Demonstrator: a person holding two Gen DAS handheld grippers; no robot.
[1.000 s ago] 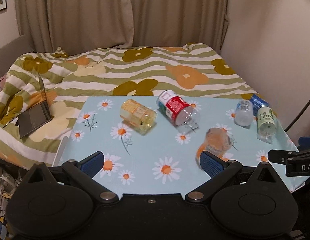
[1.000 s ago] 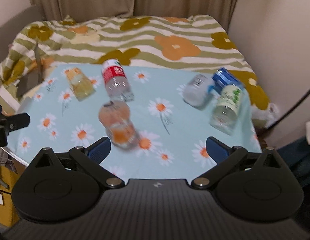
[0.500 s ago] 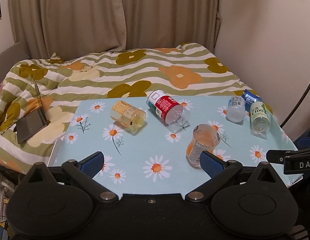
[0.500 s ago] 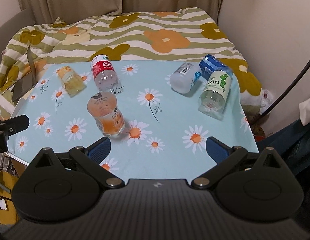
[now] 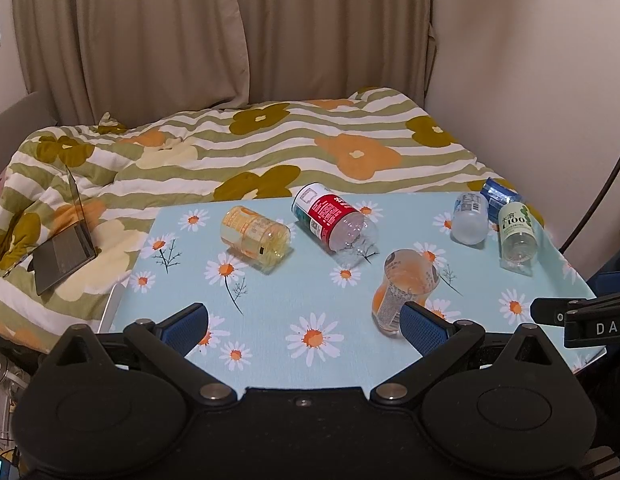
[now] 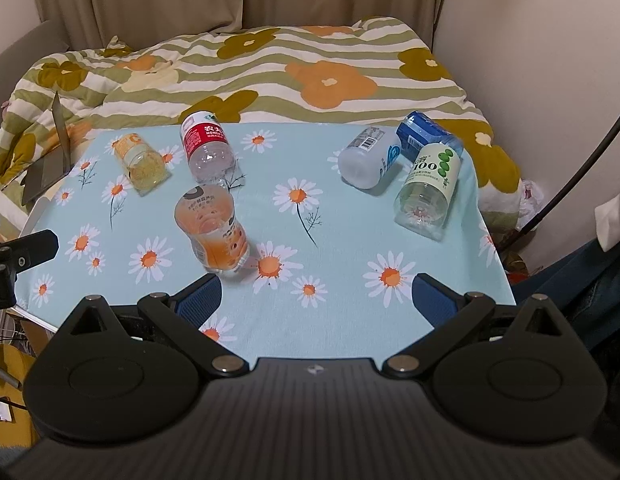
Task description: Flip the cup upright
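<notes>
- Orange cup (image 6: 213, 228) stands upright on the daisy cloth (image 6: 338, 240), just ahead of the right claw's (image 6: 316, 300) left finger (image 6: 199, 298).
- Both claws spread wide, empty; left claw (image 5: 305, 320) has the cup by its right finger (image 5: 424, 326).
- Five cups lie toppled farther ahead.

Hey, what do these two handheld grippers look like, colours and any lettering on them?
Both are matte black with two round housings, silver pivot pins and blue ribbed pads. The left gripper shows in the right view as a black bar; the right gripper shows in the left view with white letters DAS.
</notes>
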